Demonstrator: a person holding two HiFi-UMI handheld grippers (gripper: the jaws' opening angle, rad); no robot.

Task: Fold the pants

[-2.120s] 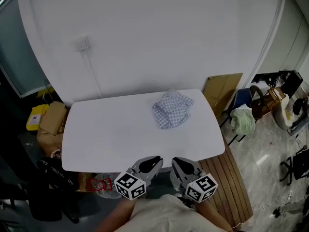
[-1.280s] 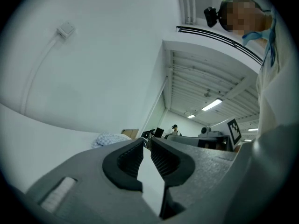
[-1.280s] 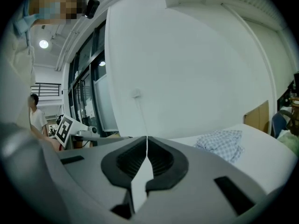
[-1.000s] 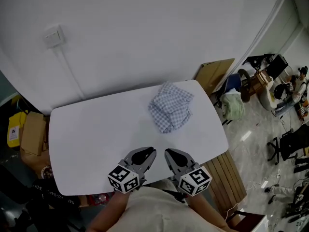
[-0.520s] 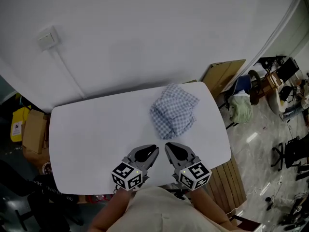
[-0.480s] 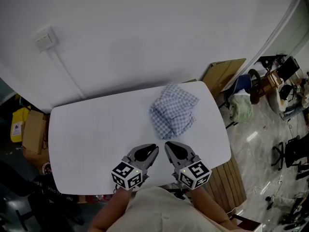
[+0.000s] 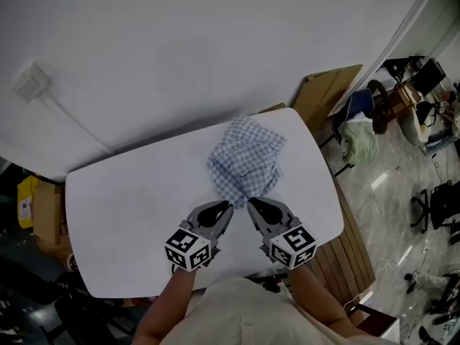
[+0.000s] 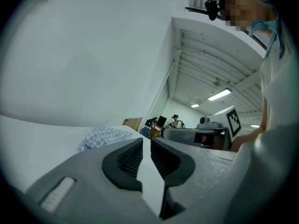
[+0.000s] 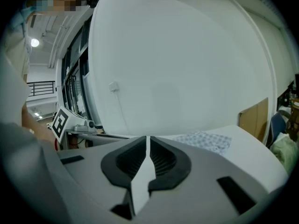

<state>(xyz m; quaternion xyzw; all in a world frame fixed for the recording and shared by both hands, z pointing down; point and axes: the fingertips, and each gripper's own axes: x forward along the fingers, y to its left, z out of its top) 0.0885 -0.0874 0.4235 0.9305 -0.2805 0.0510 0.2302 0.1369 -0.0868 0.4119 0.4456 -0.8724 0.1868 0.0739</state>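
Item under task: the crumpled blue-and-white checked cloth pants [image 7: 244,160] lie in a bunched heap, not spread flat, on the white round-cornered table [image 7: 129,207], right of centre in the head view and toward the table's far edge. The heap's lower edge is just above the two gripper tips in that view; whether they touch it cannot be told from there.

Left gripper [image 7: 223,208]: lower centre of the head view, over the table's near half, pointing up-frame at the pants. In the left gripper view its jaws stand a narrow slit apart with only table surface showing between them. The pants sit left of centre there, beyond the tips and clear of them.

Right gripper [image 7: 254,205]: just beside the left one, tips angled toward it. In the right gripper view its jaws are closed together and nothing is held. The pants appear right of centre, beyond the tips.

A brown cardboard sheet [image 7: 325,93] leans at the table's upper-right corner.
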